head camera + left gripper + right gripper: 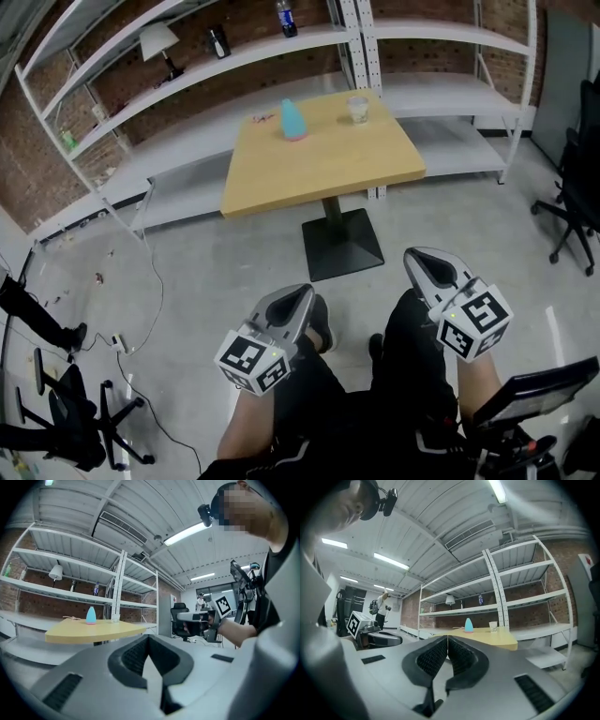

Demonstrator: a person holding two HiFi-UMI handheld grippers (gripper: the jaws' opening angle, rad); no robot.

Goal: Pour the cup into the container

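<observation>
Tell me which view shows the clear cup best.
The head view: the clear cup stands upright on the wooden table, right of the teal container, seen from above. The right gripper view shows it small, side-on; the left gripper view only a tiny shape beside the container.

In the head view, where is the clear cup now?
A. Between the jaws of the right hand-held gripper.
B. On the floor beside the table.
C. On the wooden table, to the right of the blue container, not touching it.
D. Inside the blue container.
C: the cup stands on the table, right of the blue container, with bare tabletop between them.
</observation>
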